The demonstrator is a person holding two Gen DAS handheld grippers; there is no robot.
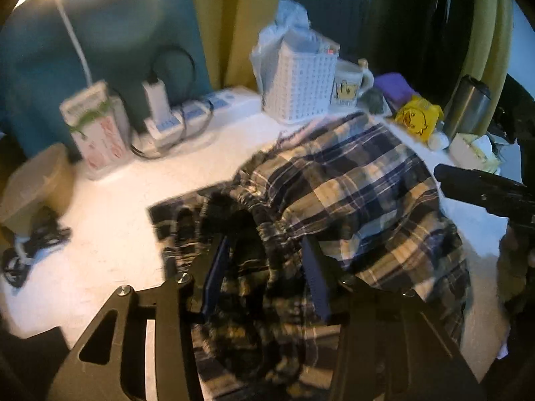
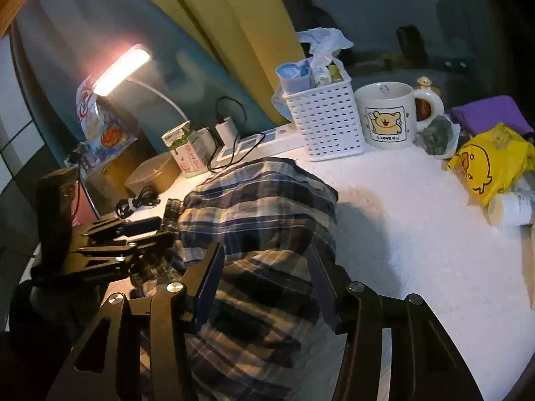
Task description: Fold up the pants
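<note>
Nearest the left wrist camera, the left tool [image 1: 265, 267] stands with its jaws spread, straddling the gathered elastic waistband [image 1: 267, 214] of the plaid pants [image 1: 361, 193]; no cloth appears pinched between the pads. In the right wrist view, the right tool [image 2: 265, 280] is likewise spread wide, its fingers either side of a raised hump of the same cloth, and contact cannot be confirmed. The pants lie bunched on the white worktop [image 2: 418, 227], roughly central, with the waistband end toward the left tool and the body of the garment running away toward the back clutter (the legs cannot be told apart, so the long axis is only a judgement: near-left to far-right in the left view). Assessment: folding appears barely begun. The cloth is heaped and rumpled, with no clean crease or squared edge visible; flattening and all folds appear to remain. Beyond the garment stand a white basket [image 2: 329, 127], a bear mug [image 2: 388, 117] and a lit lamp [image 2: 122, 70].
</note>
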